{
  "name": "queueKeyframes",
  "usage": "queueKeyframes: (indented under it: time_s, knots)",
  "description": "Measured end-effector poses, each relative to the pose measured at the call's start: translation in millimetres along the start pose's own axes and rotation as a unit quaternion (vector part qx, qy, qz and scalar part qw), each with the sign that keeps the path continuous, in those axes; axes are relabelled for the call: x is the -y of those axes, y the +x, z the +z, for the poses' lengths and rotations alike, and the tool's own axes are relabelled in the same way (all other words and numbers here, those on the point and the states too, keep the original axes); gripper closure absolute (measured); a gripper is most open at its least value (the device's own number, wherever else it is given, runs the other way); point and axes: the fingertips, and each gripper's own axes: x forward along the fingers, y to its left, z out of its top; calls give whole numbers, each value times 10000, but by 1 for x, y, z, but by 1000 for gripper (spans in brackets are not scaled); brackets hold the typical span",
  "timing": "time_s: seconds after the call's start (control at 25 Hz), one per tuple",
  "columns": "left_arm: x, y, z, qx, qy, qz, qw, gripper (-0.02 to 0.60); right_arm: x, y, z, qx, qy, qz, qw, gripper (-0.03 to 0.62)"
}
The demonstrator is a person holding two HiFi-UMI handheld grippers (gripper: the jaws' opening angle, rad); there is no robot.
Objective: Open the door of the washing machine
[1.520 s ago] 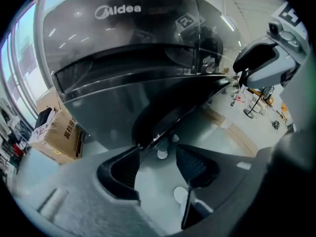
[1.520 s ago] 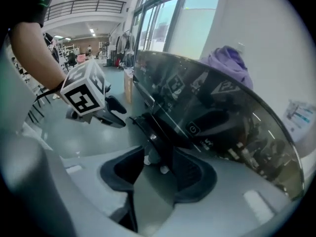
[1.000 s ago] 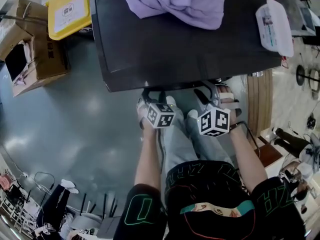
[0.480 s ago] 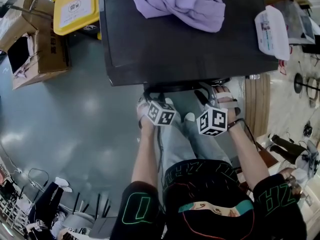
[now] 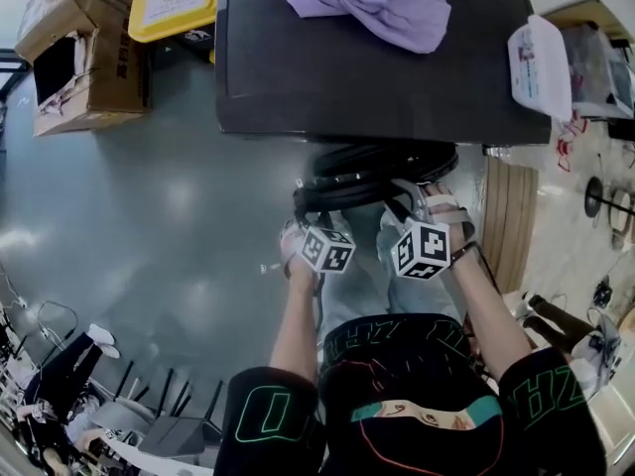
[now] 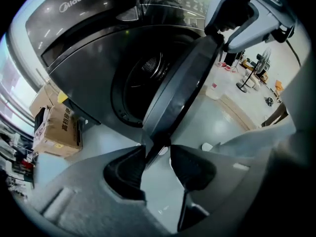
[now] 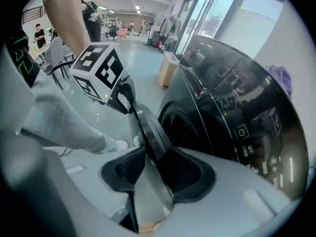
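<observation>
The door (image 5: 377, 172) of the washing machine (image 5: 377, 77) stands ajar at mid-frame, its rim between both pairs of jaws, with the left gripper (image 6: 157, 152) closing on it and the right gripper (image 7: 155, 172) opening, and most of the swing seemingly still to do.

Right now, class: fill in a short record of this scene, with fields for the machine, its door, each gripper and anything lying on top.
machine: black front-loading washing machine
door: partly open, swung out from the front
left gripper: jaws closing, door edge between them, a gap showing beside it
right gripper: jaws opening, door rim between the pads
on top: purple cloth
floor beside machine: cardboard box
</observation>
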Motion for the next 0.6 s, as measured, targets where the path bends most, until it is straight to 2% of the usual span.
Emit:
queueKeyframes:
  time_s: [0.2, 0.4, 0.52, 0.6]
  knots:
    - [43, -12, -27, -195, -540, 261, 9980, 414, -28, -14, -12, 285, -529, 293, 9978, 422]
    - [83, -21, -51, -251, -1221, 722, 9896, 411, -54, -23, -25, 533, -1219, 554, 9896, 424]
    - [120, -28, -67, -392, -1514, 718, 9851, 411, -76, -33, -42, 517, -1504, 816, 9839, 424]
    - [133, -32, -70, -370, -1676, 752, 9823, 413, -80, -37, -47, 600, -1686, 825, 9804, 424]
